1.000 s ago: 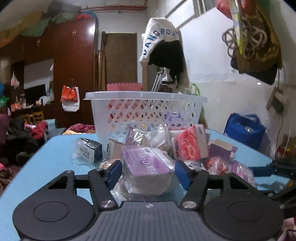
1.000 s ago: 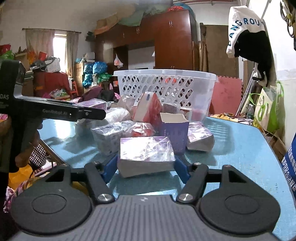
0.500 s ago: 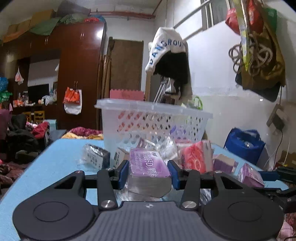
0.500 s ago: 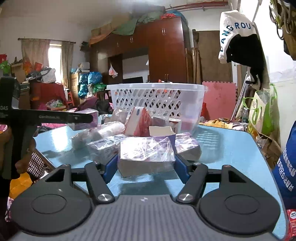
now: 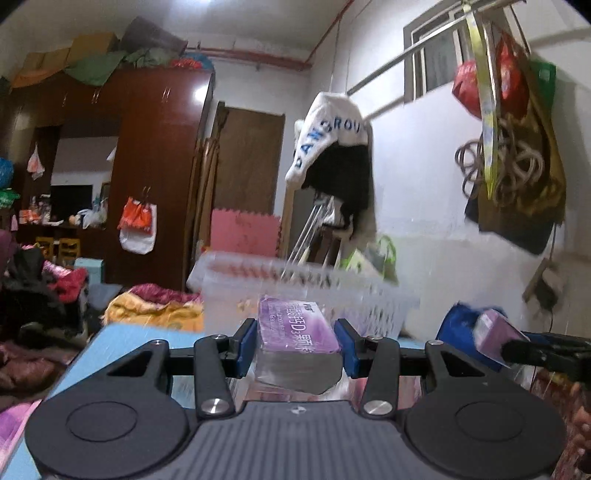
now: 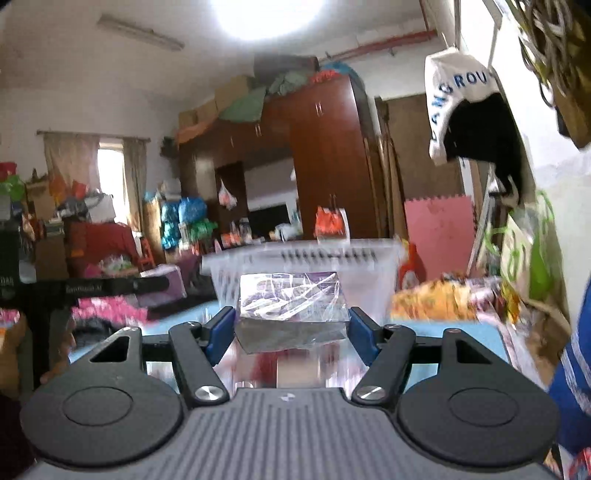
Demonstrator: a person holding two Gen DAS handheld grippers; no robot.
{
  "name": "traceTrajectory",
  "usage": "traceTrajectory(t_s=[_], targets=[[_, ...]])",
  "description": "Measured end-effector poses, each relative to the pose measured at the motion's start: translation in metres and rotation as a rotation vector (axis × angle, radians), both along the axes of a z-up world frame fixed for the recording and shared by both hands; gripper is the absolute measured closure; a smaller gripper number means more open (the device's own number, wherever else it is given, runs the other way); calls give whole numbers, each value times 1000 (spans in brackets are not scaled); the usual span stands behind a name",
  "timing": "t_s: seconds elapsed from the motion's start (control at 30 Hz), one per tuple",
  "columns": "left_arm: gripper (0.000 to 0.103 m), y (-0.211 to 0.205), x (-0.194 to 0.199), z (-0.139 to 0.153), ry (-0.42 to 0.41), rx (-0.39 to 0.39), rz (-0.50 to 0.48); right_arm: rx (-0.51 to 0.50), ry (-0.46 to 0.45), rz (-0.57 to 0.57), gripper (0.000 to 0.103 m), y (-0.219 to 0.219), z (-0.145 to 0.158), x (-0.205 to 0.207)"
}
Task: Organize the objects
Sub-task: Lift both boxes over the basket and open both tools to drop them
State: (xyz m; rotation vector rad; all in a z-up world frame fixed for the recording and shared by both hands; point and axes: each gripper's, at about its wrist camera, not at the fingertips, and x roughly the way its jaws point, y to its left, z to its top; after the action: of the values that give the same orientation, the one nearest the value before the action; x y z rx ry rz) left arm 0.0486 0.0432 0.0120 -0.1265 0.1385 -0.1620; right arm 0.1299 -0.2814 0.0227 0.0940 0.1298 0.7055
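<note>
Right gripper (image 6: 291, 330) has its blue pads (image 6: 221, 329) clamped on both sides of a plastic-wrapped purple box (image 6: 290, 308), held up off the blue table (image 6: 436, 332). Straight behind it sits the white lattice basket (image 6: 369, 266), pretty blurry. Off to the left the other gripper (image 6: 92, 288) pokes in with a purple packet (image 6: 168, 286) at its tip. Big brown wardrobe (image 6: 325, 162) at the back.

My right camera catches a ceiling lamp (image 6: 271, 14) blown out to white glare; the white basket (image 6: 306, 258) smears with motion blur, and fisheye bends both views' edges.
</note>
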Motion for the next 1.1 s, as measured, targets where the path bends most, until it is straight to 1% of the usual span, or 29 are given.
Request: traceTrajectory(t_s=[0.07, 0.13, 0.23, 0.33, 0.4, 0.5, 0.6, 0.7, 0.73, 0.77, 0.8, 0.83, 0.97, 1.0, 1.07, 1.1], targets=[[53, -2, 17, 17, -9, -3, -12, 2, -13, 13, 34, 9, 17, 17], [54, -2, 39, 34, -1, -32, -34, -12, -36, -14, 34, 22, 34, 38], [53, -7, 76, 52, 38, -40, -36, -36, -13, -26, 34, 43, 48, 69], [54, -14, 119, 56, 123, -20, -25, -119, 23, -44, 34, 69, 51, 100], [54, -14, 144, 52, 184, -20, -9, -186, 41, -69, 34, 84, 47, 116], [54, -10, 165, 45, 233, -37, 15, -211, 87, -89, 34, 93, 39, 134], [54, -4, 171, 38, 255, -51, 28, -206, 109, -96, 34, 92, 34, 140], [53, -3, 173, 37, 268, -44, 39, -200, 107, -92, 34, 90, 34, 136], [47, -3, 172, 38, 268, -35, 47, -200, 104, -89, 33, 90, 35, 136], [29, -3, 173, 39, 266, -25, 54, -202, 104, -87, 31, 90, 36, 136], [20, -5, 176, 43, 255, -12, 62, -200, 100, -90, 21, 90, 38, 137], [15, -6, 174, 44, 236, 0, 73, -189, 88, -107, 13, 89, 39, 135], [15, -3, 154, 49, 186, 0, 70, -165, 67, -117, 5, 81, 43, 127], [15, -1, 148, 49, 182, -6, 64, -157, 67, -115, 0, 78, 43, 121], [15, 2, 126, 46, 184, -6, 58, -142, 67, -103, 0, 69, 42, 106], [15, 3, 114, 42, 199, 2, 57, -143, 65, -85, 0, 62, 38, 93]])
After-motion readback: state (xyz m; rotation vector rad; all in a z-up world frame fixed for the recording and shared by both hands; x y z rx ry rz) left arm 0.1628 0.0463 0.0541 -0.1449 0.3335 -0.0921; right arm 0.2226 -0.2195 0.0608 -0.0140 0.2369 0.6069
